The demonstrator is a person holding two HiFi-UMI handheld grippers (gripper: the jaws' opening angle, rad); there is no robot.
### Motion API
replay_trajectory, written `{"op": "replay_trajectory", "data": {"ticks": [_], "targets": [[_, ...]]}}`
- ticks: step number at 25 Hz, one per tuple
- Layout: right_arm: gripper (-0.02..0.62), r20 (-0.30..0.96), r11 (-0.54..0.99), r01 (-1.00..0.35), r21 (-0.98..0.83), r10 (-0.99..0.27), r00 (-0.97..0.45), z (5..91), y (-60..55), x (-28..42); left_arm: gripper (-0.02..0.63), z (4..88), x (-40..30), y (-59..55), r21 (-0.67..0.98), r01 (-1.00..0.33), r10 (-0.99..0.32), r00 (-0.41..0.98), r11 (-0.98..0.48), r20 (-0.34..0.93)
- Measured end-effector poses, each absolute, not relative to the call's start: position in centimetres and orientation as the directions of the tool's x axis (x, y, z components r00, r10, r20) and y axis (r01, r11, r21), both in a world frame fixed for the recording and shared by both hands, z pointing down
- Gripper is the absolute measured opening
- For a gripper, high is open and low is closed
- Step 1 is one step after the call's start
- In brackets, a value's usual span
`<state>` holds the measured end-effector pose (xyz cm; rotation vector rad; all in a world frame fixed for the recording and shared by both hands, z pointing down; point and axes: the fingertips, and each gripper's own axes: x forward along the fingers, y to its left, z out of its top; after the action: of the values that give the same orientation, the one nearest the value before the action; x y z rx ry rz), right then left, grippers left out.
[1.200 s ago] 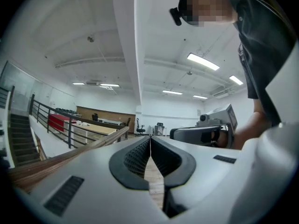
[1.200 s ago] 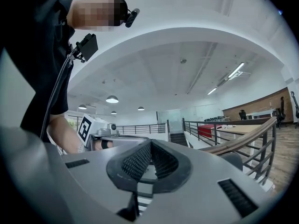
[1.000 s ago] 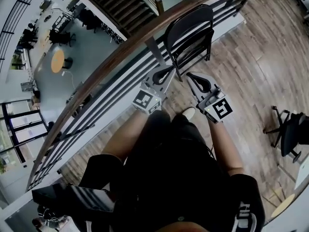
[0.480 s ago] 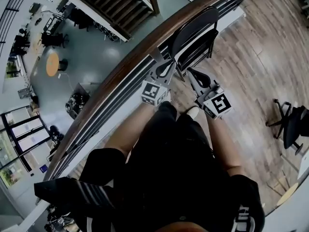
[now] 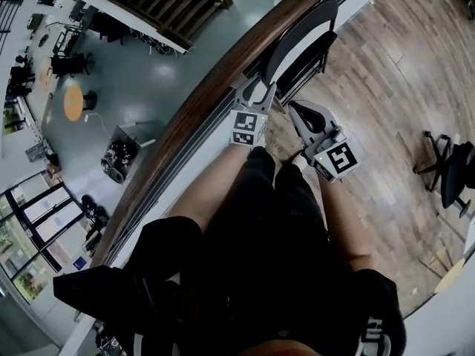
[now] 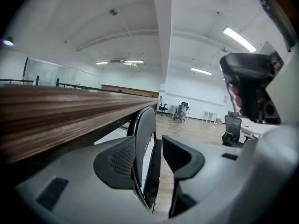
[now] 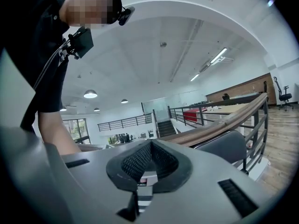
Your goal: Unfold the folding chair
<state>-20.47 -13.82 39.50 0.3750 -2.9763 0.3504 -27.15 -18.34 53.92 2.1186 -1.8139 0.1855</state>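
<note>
1. Standing upright and folded flat, the folding chair has its long axis running from the floor up to its rounded top. Its flat faces lie along the railing, just beside the wooden handrail.
2. The left gripper is at the chair's near edge, and from its own view the chair shows edge-on. Its fingers stand apart and have just been opening. The chair's frame edge is between them, with neither pad plainly pressing on it.
3. The right gripper hangs near the chair on the side away from the railing. Its fingers are closed together with nothing between them.
4. The railing shuts in one side of the chair. The wooden floor lies open on the other side, and an office chair stands well apart.
5. The grippers hide the chair's feet. I cannot tell whether the chair touches the railing. The person's legs cover the floor beneath both grippers.
</note>
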Motion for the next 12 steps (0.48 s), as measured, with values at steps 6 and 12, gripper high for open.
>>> {"op": "replay_trajectory", "data": {"ticks": [6, 12], "targets": [[-0.006, 0.157, 0.93, -0.283, -0.235, -0.251, -0.955, 40.7, -13.7, -19.7, 0.218, 56.4, -28.3, -19.7, 0.163, -0.985, -0.924, 0.119, -0.063, 0.362], [-0.006, 0.185, 0.918, -0.308, -0.248, -0.268, -0.946, 42.1, -13.7, -18.7, 0.225, 57.6, -29.3, -22.4, 0.163, -0.986, -0.919, 0.108, -0.048, 0.38]]}}
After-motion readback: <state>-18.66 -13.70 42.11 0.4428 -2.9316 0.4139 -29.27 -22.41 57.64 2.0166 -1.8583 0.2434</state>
